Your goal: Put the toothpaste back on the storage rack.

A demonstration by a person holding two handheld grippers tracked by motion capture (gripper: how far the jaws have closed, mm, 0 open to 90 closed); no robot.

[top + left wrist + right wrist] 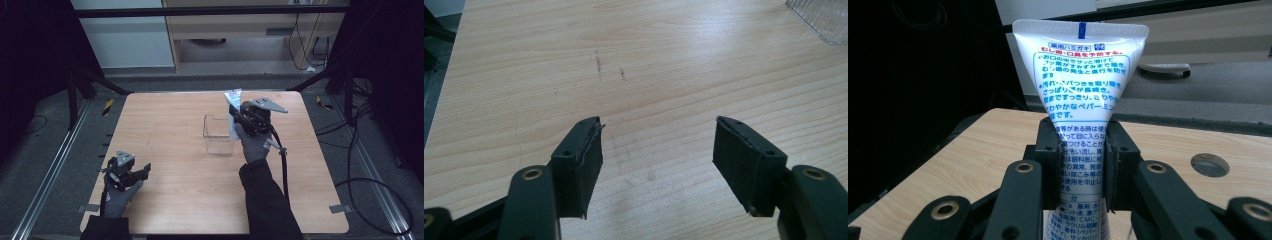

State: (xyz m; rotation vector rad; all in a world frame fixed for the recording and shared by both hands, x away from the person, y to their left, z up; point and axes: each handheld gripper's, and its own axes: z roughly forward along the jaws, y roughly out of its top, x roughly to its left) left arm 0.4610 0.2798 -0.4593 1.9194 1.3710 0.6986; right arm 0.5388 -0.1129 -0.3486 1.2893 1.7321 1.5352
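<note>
**Toothpaste tube held above clear box, not yet in**

From the high view, the right gripper [239, 116] holds a white toothpaste tube [233, 107] upright at the far right edge of a clear plastic box [218, 135] on the wooden table [175, 200]; the tube looks lifted, its placing left to do. The left gripper [142, 171] rests idle near the table's near left corner. In the left gripper view, its jaws stand wide apart over bare wood, the box corner [824, 17] far off. In the right gripper view, the jaws pinch the tube [1080, 90] around its middle, crimped end up.

Grey floor [45, 120], possibly carpeted
</note>
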